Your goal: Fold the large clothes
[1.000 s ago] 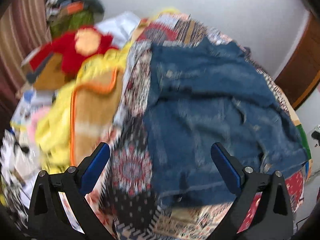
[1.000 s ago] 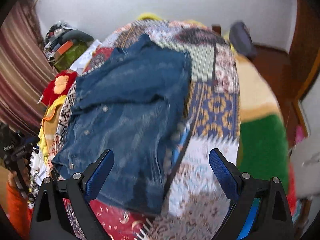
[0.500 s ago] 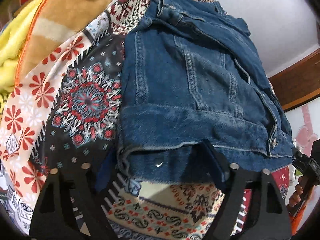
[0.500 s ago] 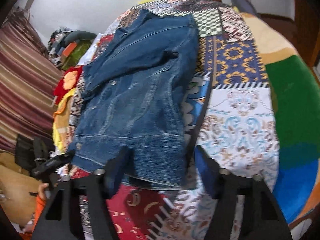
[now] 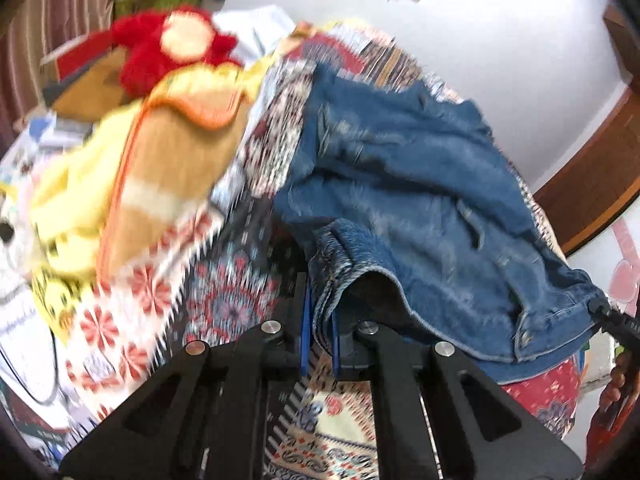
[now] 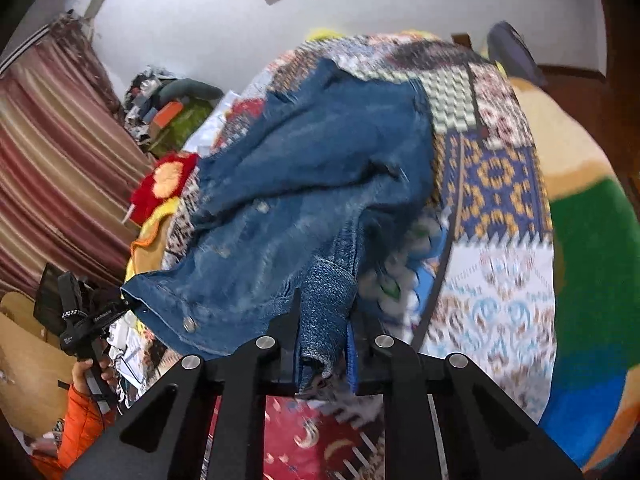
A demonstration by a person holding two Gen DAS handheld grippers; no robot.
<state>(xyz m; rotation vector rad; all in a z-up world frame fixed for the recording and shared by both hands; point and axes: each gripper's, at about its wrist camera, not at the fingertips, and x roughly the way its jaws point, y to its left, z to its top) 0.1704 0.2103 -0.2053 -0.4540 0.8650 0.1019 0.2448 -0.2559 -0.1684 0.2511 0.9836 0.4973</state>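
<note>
Left wrist view: left gripper (image 5: pixel 319 332), bottom centre, clamped on the hem of the blue denim jacket (image 5: pixel 420 208), which lies across the patchwork bedspread (image 5: pixel 224 304).

Right wrist view: right gripper (image 6: pixel 323 344) pinches the jacket's other hem corner (image 6: pixel 326 300). Likely step: hem grasped; next, carry both corners toward the collar evenly. Writing on the left-edge device is unreadable.
</note>
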